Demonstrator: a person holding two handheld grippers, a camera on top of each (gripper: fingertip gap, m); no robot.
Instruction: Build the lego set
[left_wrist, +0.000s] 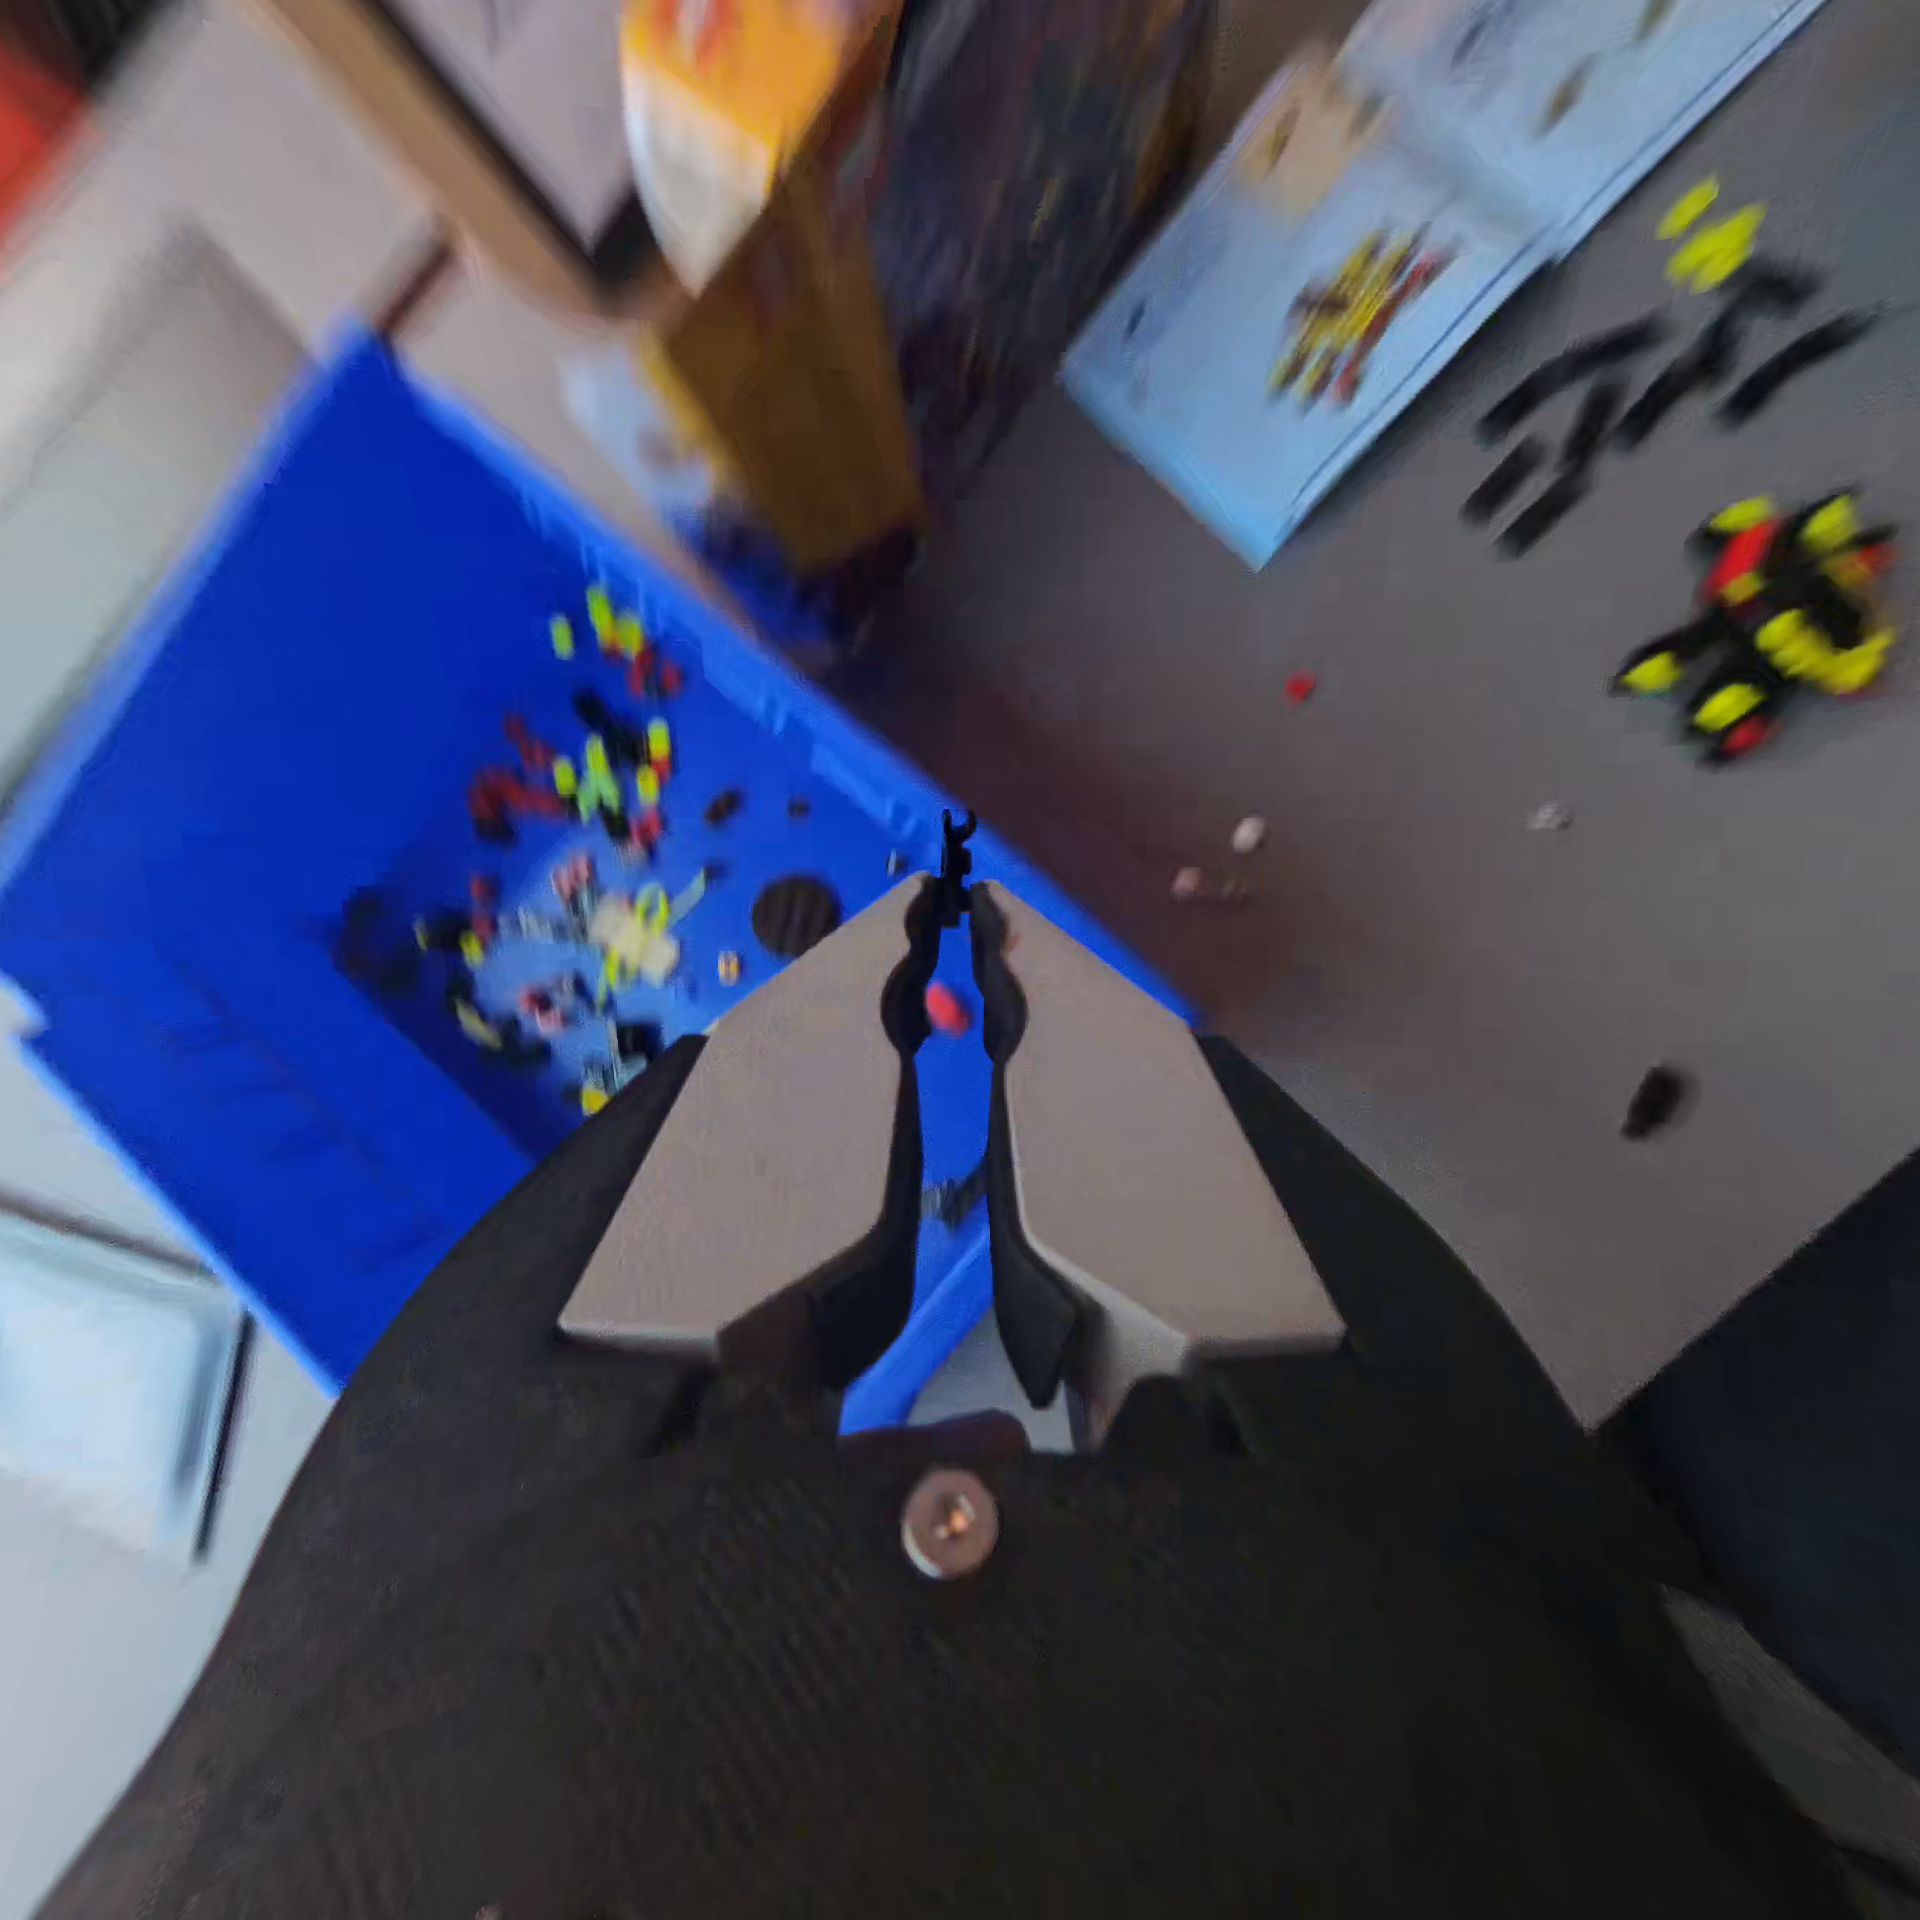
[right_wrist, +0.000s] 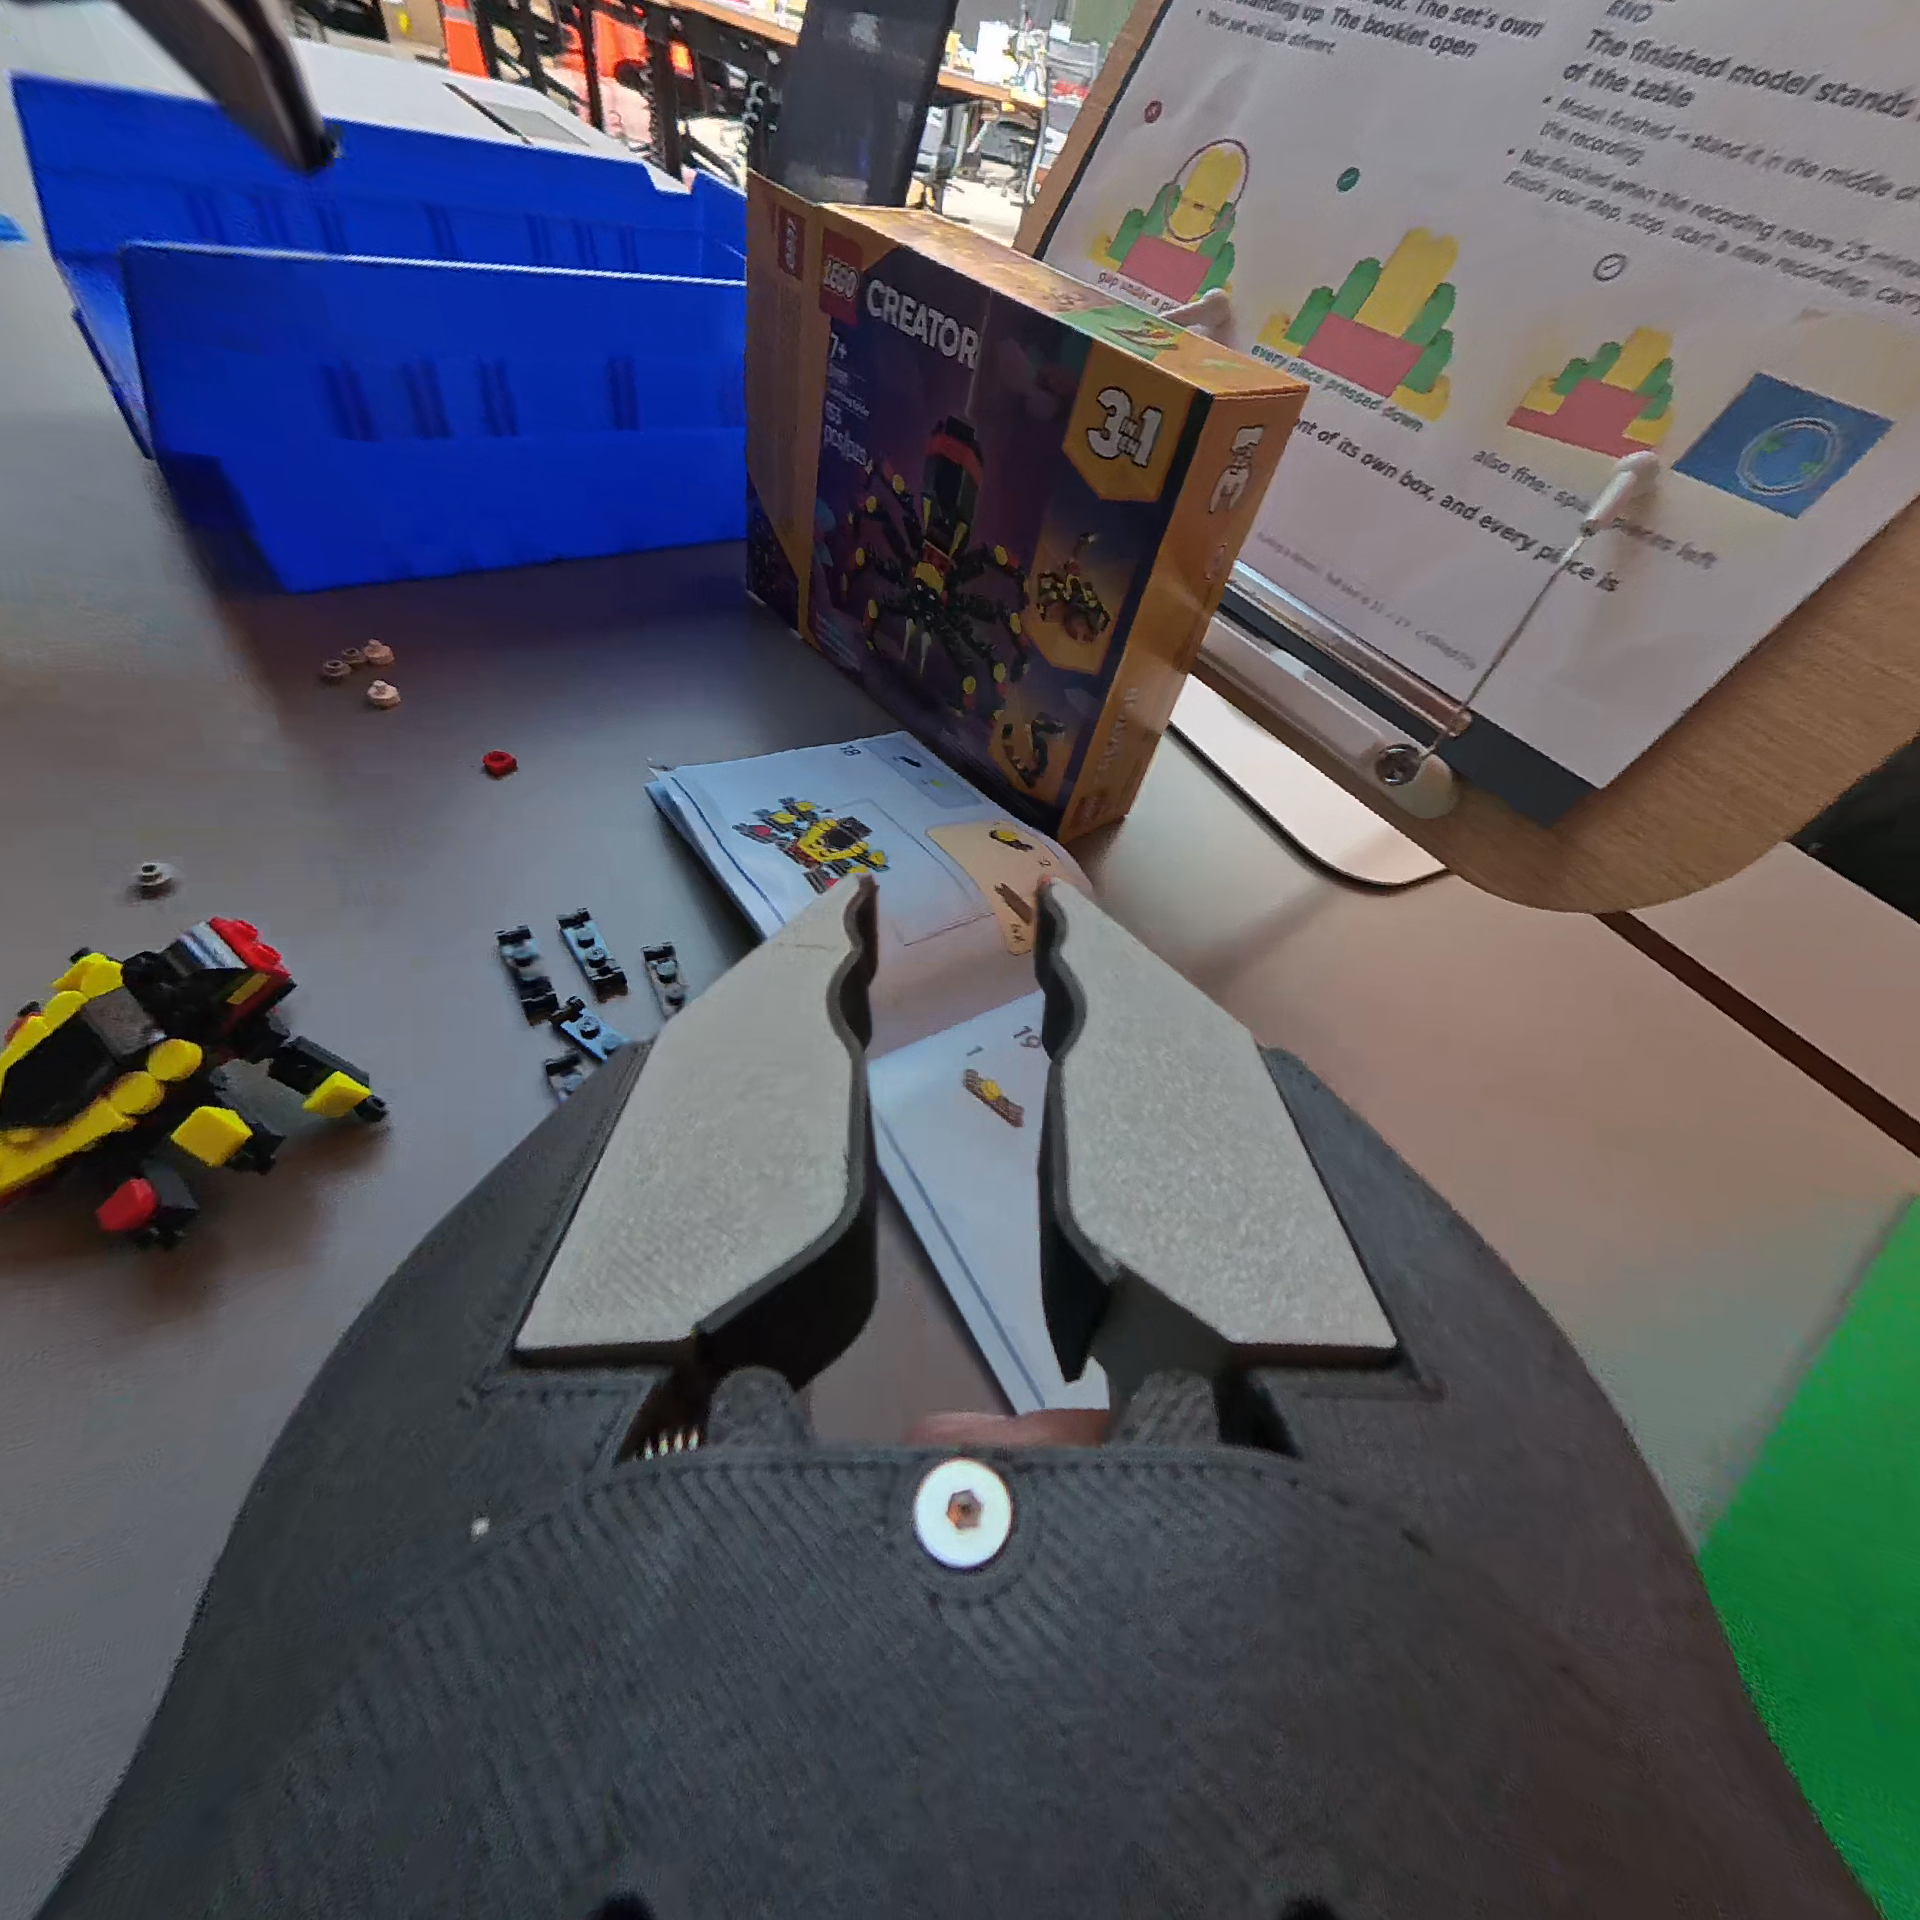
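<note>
Loose pieces in bin; booklet before box.

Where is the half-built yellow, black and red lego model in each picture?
Left wrist view: the half-built yellow, black and red lego model sits at the right edge, upper half, on the dark table, blurred.
Right wrist view: it sits at the left edge, middle height, left of the loose black plates.
Shared landmark: the blue plastic bin.
</note>
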